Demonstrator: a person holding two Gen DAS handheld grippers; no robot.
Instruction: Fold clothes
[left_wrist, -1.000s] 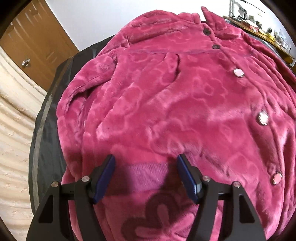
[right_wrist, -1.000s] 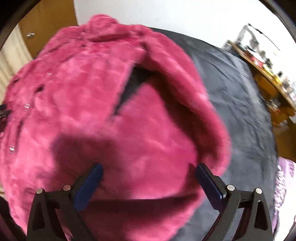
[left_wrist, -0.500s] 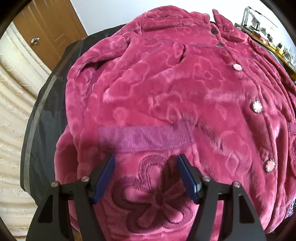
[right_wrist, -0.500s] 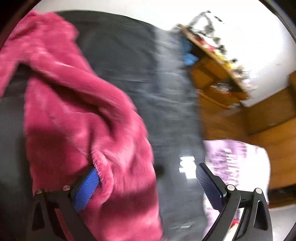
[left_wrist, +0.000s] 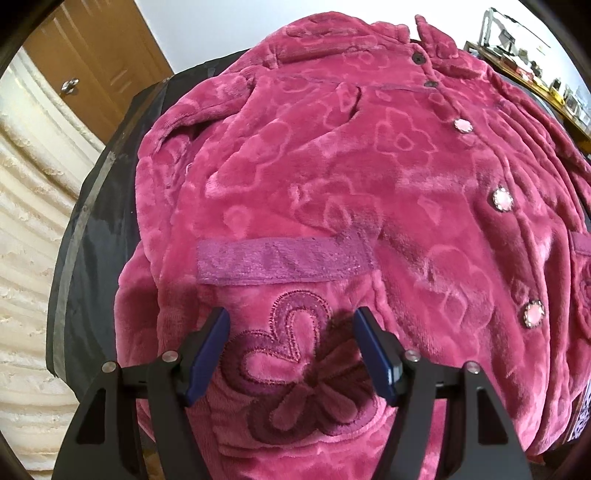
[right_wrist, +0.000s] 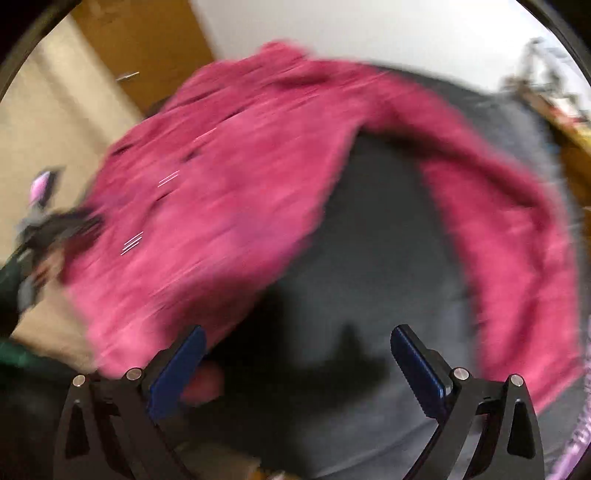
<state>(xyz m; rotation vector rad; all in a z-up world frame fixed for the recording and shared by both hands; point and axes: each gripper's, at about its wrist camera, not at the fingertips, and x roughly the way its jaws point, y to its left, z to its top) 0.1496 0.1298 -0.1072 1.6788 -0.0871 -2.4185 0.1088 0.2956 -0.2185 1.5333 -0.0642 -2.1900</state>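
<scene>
Pink fleece jacket (left_wrist: 332, 192) lies spread, front up, across the dark-covered table (left_wrist: 92, 236). Left gripper (left_wrist: 291, 350), jaws apart, hangs over its flower pocket (left_wrist: 295, 373). Right gripper (right_wrist: 299, 365), jaws apart and empty, over bare cover.

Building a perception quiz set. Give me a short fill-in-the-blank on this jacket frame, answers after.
1. The fleece jacket is ____ in colour.
2. The left gripper hangs over an embroidered ____ on the pocket.
3. The jacket lies on a ____ cloth.
4. The right gripper jaws stand ____, nothing between them.

Answers: pink; flower; black; open
</scene>
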